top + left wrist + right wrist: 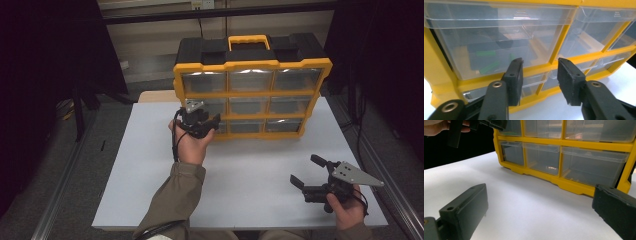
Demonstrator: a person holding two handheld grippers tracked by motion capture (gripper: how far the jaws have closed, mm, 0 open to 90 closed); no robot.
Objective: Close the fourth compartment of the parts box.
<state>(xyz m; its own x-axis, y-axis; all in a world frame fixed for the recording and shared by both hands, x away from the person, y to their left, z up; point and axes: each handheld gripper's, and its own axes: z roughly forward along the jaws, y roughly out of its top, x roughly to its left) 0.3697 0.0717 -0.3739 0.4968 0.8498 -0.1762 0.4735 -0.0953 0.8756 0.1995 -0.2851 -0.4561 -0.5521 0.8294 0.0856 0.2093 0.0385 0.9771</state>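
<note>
Your right tool (306, 171) is nearest to the camera in the high view, close to the front right corner of the white surface (250, 170). Your right hand (346, 210) holds it low there, and its two black jaws stand wide apart with nothing between them; in the right gripper view you see bare surface between the two pads. It is well apart from the yellow organizer (252, 95).

Your left tool (202, 120) is up at the lower left part of the organizer's front, held by your left hand (190, 145), with your sleeve (172, 200) coming from the front edge of the surface. In the left gripper view its jaws are partly apart and released: a clear gap shows between the pads, and only the yellow frame and the drawers are seen behind this gap. The pads do not press on anything.

The organizer stands upright near the back edge of the surface, about in the middle, with its black back part and yellow handle (249, 41) on top. Its front has three rows of three clear drawers. In the left gripper view the clear drawer (496, 45) just above your left tool is closed in the frame, and some green pieces (487, 63) lie inside it. The bottom row of drawers is also closed, as the right gripper view shows.
</note>
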